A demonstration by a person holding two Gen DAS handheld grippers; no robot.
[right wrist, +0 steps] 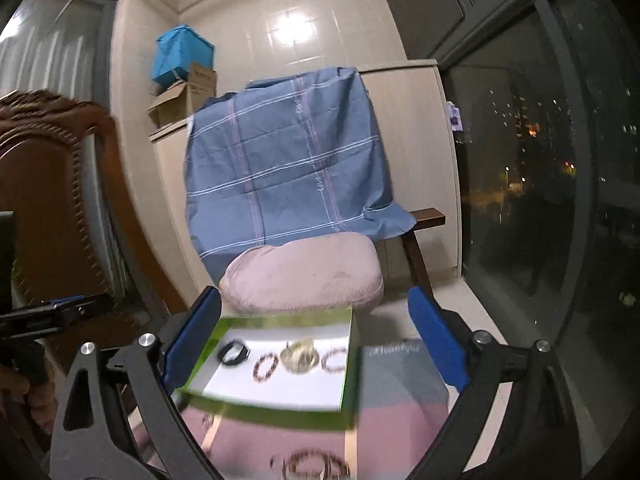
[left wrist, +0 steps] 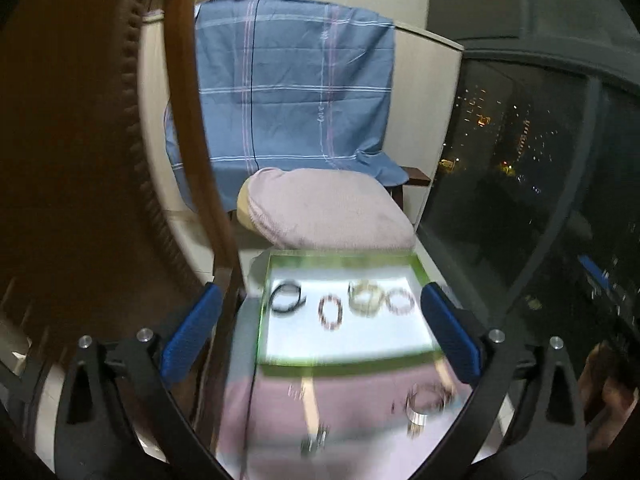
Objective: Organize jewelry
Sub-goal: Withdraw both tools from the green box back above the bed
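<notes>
A shallow green-walled tray [left wrist: 340,368] with a white floor lies on a pink cloth. In it sit a black bracelet [left wrist: 287,299], a reddish beaded bracelet [left wrist: 330,313], a pale cream bangle [left wrist: 365,298] and a pinkish beaded bracelet [left wrist: 401,301]. My left gripper [left wrist: 320,328] stands open above the tray, nothing between its blue pads. More bracelets [left wrist: 426,400] lie loose on the cloth in front. In the right wrist view the same tray [right wrist: 348,364] holds the black bracelet [right wrist: 233,353] and the bangle [right wrist: 299,354]. My right gripper [right wrist: 316,336] is open and empty. Beaded bracelets [right wrist: 312,466] lie near the bottom edge.
A pink cushion [left wrist: 328,208] on a chair draped with a blue checked sheet [left wrist: 288,92] stands behind the tray. A carved brown wooden chair back [left wrist: 80,160] rises at left. Dark window glass [right wrist: 540,180] runs along the right. Cardboard boxes [right wrist: 184,96] sit at the back.
</notes>
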